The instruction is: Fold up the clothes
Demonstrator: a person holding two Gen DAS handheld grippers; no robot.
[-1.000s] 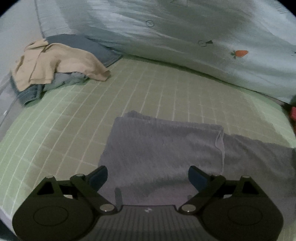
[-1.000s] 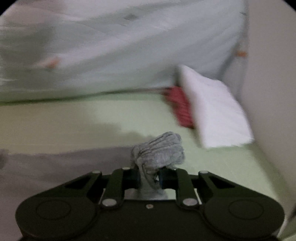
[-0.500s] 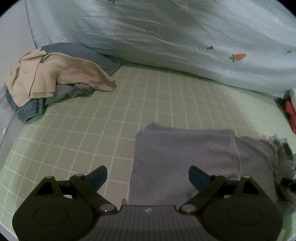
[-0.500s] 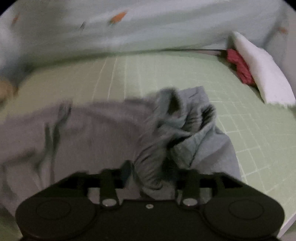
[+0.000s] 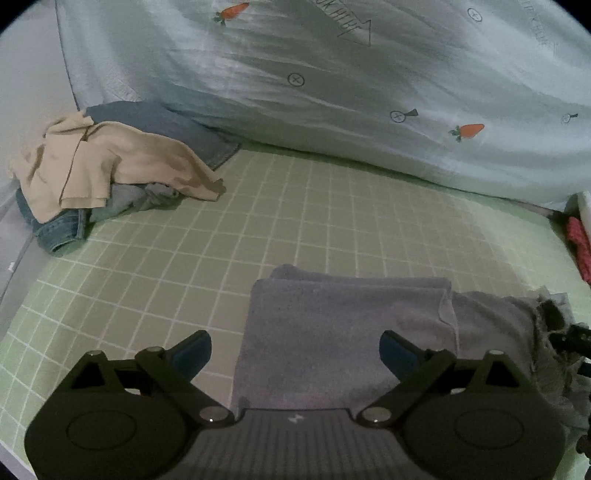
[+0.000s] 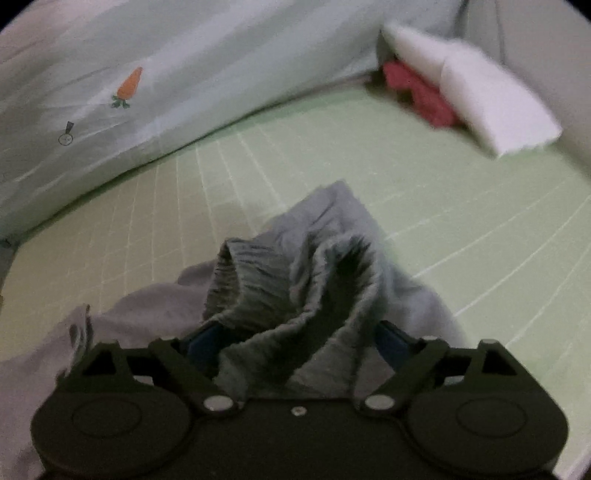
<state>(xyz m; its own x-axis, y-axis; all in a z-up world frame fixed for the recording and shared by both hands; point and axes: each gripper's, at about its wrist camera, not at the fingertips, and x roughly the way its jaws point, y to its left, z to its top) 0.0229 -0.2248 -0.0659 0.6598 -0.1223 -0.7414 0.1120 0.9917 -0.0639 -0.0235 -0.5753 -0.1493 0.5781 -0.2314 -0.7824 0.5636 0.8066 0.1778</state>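
On the bed point(image 5: 295, 206), my right tool point(image 6: 295, 339) is opening, bunched trousers point(image 6: 295, 295) slack between its pads; left tool point(image 5: 295, 347) released. I should lay the waistband flat before withdrawing.

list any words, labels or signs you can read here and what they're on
Print inside a triangle outline on the pale blue quilt: upside down and partly cut off, not readable for sure.
Print at the quilt's top right edge: too small and cropped to read.
Small white mark on the left gripper: a logo, no letters.
Nothing else carries text.
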